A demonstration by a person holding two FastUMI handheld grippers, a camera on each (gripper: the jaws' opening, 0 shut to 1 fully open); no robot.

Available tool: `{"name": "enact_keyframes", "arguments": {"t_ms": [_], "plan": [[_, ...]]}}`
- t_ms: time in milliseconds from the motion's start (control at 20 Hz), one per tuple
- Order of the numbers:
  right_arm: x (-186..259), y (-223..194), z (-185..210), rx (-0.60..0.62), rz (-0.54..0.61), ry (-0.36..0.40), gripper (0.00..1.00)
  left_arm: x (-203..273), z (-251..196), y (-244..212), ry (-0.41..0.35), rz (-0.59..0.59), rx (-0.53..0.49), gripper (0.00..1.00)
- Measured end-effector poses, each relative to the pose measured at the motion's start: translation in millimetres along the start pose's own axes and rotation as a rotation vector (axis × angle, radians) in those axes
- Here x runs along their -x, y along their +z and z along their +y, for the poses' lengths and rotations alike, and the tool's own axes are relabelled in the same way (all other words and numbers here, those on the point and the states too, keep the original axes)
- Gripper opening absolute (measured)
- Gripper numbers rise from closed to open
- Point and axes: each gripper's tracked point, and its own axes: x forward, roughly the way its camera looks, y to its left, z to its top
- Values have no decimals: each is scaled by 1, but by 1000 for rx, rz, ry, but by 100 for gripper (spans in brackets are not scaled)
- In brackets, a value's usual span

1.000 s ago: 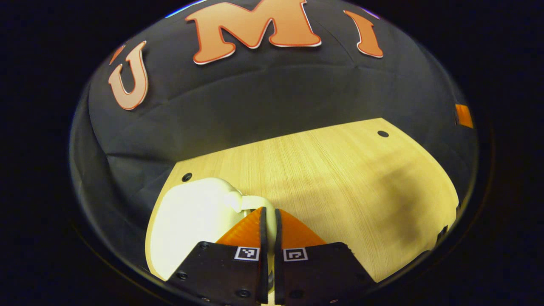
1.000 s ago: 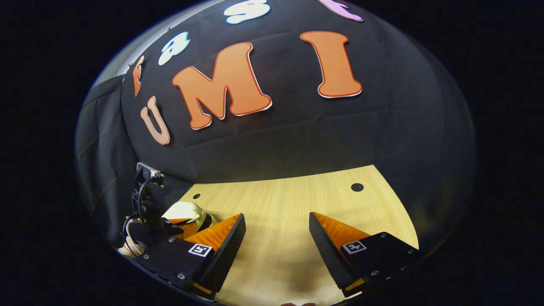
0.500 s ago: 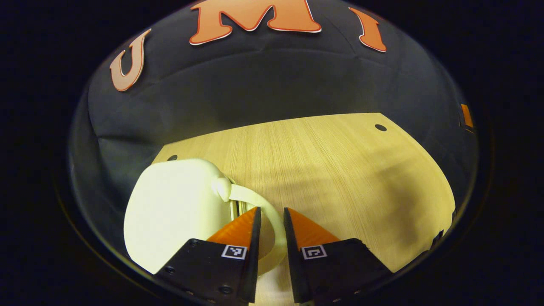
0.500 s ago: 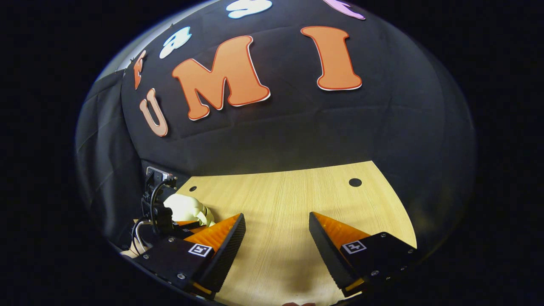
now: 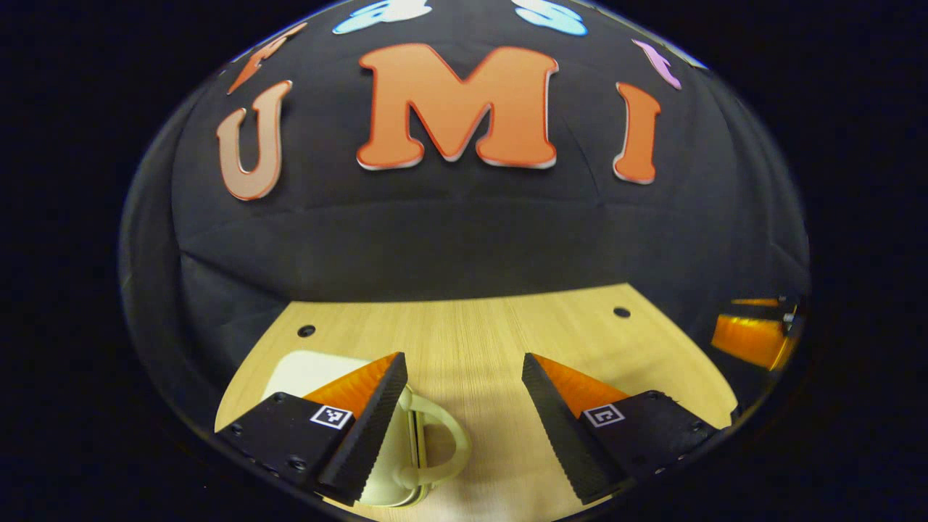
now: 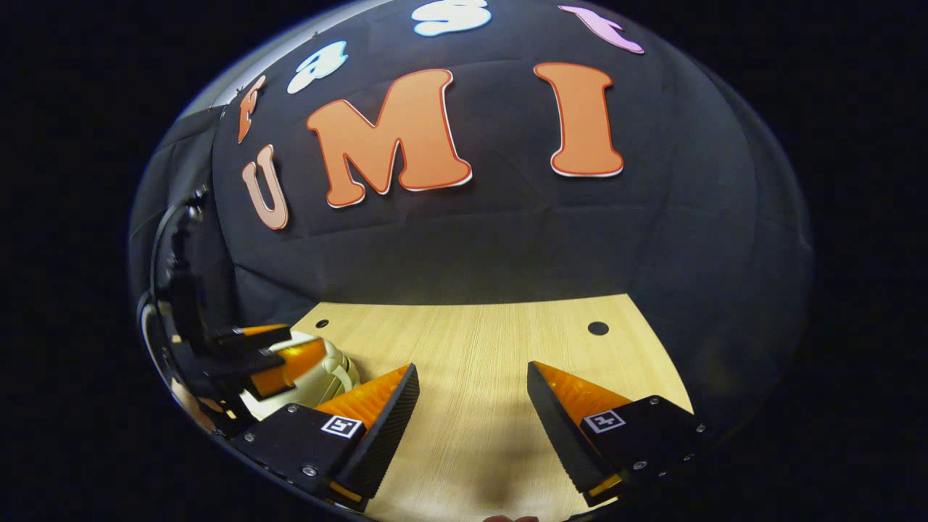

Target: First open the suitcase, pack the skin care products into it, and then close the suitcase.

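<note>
On the tabletop (image 5: 478, 341), the closed suitcase (image 5: 395, 464) lies under the left claw (image 5: 464, 391), both claws spread wide and empty, right claw (image 6: 471, 399) over bare wood.

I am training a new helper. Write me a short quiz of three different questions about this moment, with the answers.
1. True or false: the left gripper is shut on the suitcase handle.
2. Multiple choice: the suitcase lies A) closed on the table, B) wide open, C) lifted in the air.
3. Fill in: the right gripper is ____, with only bare table between its fingers.

Key: 1 false, its jaws are apart and the handle lies between them untouched. 2 A. 3 open.
</note>
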Motion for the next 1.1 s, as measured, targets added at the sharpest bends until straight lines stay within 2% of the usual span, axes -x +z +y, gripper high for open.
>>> {"name": "enact_keyframes", "arguments": {"t_ms": [150,250,300,350,400,450,650,750,850,900,1100], "plan": [[13,27,16,27,-85,-5,96,29,33,55,50,-153,29,99],[24,46,29,36,-156,2,96,48,54,84,53,-244,36,99],[29,53,37,36,-191,15,95,62,63,96,58,-280,26,99],[36,59,45,30,-214,25,100,70,70,105,66,-308,5,99],[41,62,50,15,-229,24,95,78,79,109,80,-332,-20,99],[43,64,52,-9,-243,7,95,83,84,114,85,-352,-41,99],[55,68,64,-70,-286,-57,95,86,89,105,32,-343,-63,99],[63,66,70,-62,-307,-77,100,87,90,104,10,-337,-53,99],[64,67,73,-51,-313,-104,100,85,92,102,-1,-333,-29,99],[65,66,75,-57,-308,-110,95,84,92,101,-3,-324,-27,99],[67,72,83,-76,-305,-100,95,84,97,95,27,-290,-31,99]]}}
